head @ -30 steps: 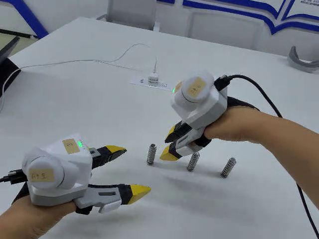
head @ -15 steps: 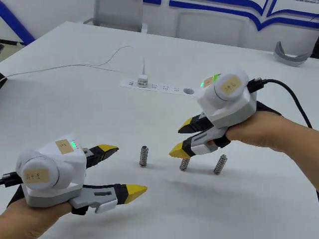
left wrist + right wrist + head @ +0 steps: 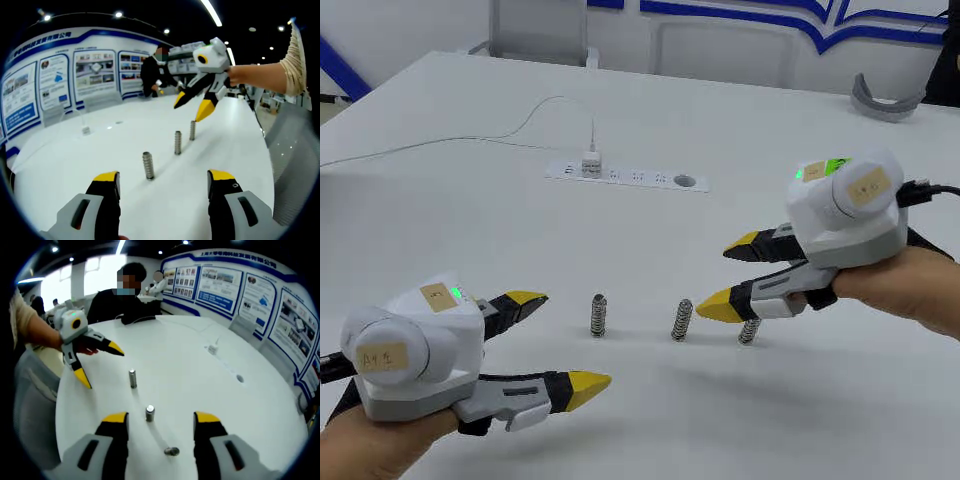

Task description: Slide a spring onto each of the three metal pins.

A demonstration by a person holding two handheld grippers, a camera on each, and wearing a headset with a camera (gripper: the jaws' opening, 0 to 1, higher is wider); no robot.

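White counter [image 3: 470,200] with three small metal springs standing upright in a row near the middle: left spring [image 3: 598,315], middle spring [image 3: 681,320] and right spring [image 3: 749,331], each a bit apart from the next. Left gripper [image 3: 565,340] is down at the near-left corner, held in a hand. Its jaws are spread wide with nothing between them, pointing toward the row but well short of the left spring. Right gripper [image 3: 722,275] hovers off the counter over the right end of the row, jaws spread too and holding nothing. Its lower yellow tip sits just above the right spring, and from the left gripper view there's a gap between them. Farther back on the counter there's a white power strip [image 3: 625,175] with a plug [image 3: 591,163] in it. Some grey curved thing [image 3: 876,100] lies near the far right edge, can't tell what it is.
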